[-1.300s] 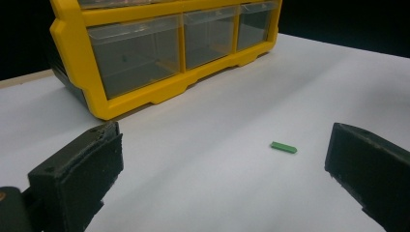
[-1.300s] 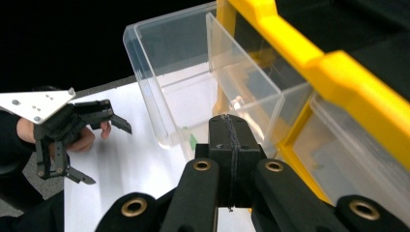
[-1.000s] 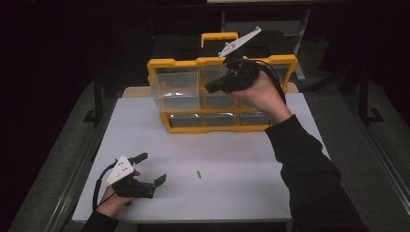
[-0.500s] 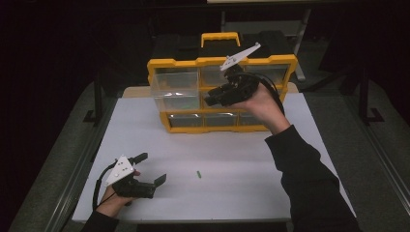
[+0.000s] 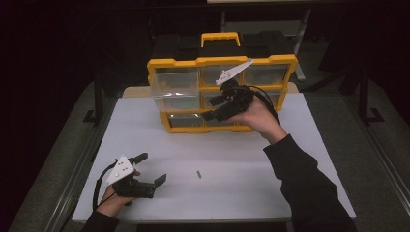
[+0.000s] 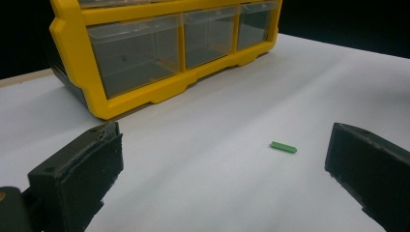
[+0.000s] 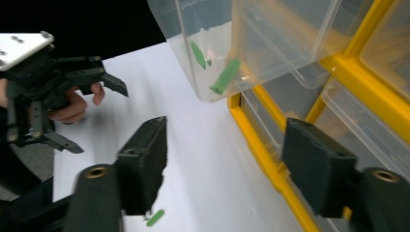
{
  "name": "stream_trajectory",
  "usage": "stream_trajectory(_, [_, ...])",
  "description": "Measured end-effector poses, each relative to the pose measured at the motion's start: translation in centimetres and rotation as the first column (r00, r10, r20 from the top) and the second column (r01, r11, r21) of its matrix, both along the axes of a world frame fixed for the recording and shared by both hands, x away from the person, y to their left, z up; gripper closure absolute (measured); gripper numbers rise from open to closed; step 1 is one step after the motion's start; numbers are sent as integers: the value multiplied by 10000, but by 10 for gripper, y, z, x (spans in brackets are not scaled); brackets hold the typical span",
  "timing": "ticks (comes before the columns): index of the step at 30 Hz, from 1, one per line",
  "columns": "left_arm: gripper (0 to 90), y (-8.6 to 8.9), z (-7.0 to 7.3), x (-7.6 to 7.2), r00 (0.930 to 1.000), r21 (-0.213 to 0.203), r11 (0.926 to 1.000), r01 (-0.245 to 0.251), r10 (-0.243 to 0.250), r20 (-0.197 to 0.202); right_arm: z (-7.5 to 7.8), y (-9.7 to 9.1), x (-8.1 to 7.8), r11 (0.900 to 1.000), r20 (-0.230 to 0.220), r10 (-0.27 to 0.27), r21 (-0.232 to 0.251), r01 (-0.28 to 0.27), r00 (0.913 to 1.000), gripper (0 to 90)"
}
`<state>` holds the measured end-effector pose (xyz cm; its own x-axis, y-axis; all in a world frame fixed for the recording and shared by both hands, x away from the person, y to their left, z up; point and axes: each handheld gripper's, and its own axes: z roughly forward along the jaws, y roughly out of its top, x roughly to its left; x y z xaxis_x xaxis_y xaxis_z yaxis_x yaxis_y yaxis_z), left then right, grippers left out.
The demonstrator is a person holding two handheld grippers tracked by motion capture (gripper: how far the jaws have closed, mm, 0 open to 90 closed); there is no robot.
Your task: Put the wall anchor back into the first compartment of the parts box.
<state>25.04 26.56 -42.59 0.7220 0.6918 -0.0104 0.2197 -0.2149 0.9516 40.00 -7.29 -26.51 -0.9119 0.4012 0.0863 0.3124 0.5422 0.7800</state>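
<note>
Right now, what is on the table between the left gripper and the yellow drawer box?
Just bare white table and one small green piece. The left gripper view shows the piece lying ahead of the open jaws, short of the yellow drawer box.

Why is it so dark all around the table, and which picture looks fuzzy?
High view: light falls on the white table, while the room around it is nearly black. Right gripper view: the right gripper looks smeared at its near jaw, and the clear drawer shows pale glare. Left gripper view: the small green piece is sharp; the close jaws are soft.
</note>
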Motion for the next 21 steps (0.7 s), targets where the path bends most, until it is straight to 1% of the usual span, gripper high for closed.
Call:
stream_trajectory(1, [0, 0, 0, 0, 10000, -20, 10000, 2, -2, 5, -2, 0, 0, 10000, -1, -15, -26, 15, 10000, 279])
stream_trajectory(2, [0, 0, 0, 0, 10000, -80, 10000, -29, 28, -64, -4, 1, -2, 9999, -107, -108, -29, 108, 9999, 256])
stream_trajectory(5, [0, 0, 0, 0, 10000, -115, 9999, -29, 28, -86, -11, 4, -4, 9998, 46, -124, -159, 125, 9999, 207])
stream_trajectory(7, [0, 0, -1, 0, 10000, -128, 9999, -35, 34, -85, -16, 5, -6, 9997, 56, -187, -177, 188, 9998, 176])
stream_trajectory(8, [0, 0, -1, 0, 9999, -142, 9999, -45, 44, -93, -18, 6, -6, 9996, 199, -164, -222, 169, 9997, 163])
stream_trajectory(9, [0, -1, -1, 0, 10000, -204, 9998, -50, 48, -74, -20, 6, -8, 9994, 122, -247, -220, 250, 9996, 151])
stream_trajectory(10, [0, 0, -1, 1, 10000, -177, 9998, -33, 32, -40, -22, 7, -8, 9994, 167, -239, -230, 243, 9996, 143])
stream_trajectory(11, [0, -1, -1, 0, 10000, -217, 9998, -49, 48, -78, -24, 7, -9, 9993, 212, -281, -245, 287, 9994, 138])
stream_trajectory(13, [0, 0, -1, 0, 9999, -152, 9999, -28, 26, -110, -28, 7, -11, 9990, 216, -309, -302, 315, 9993, 132])
stream_trajectory(14, [0, 0, -1, 0, 9999, -184, 9998, -34, 32, -122, -30, 7, -12, 9989, 308, -321, -340, 332, 9990, 132])
stream_trajectory(15, [0, 0, -1, 0, 9999, -174, 9998, -33, 31, -128, -32, 8, -13, 9986, 267, -352, -379, 362, 9990, 132])
stream_trajectory(17, [0, 0, -1, 1, 9999, -187, 9998, -46, 43, -144, -35, 7, -14, 9989, 462, -295, -348, 311, 9985, 133])
stream_trajectory(18, [0, 0, -1, 0, 9999, -208, 9998, -57, 54, -156, -36, 8, -16, 9989, 354, -328, -315, 339, 9988, 133])
stream_trajectory(21, [0, 0, -1, 1, 9999, -205, 9998, -49, 46, -163, -41, 9, -19, 9988, 304, -382, -286, 390, 9988, 133])
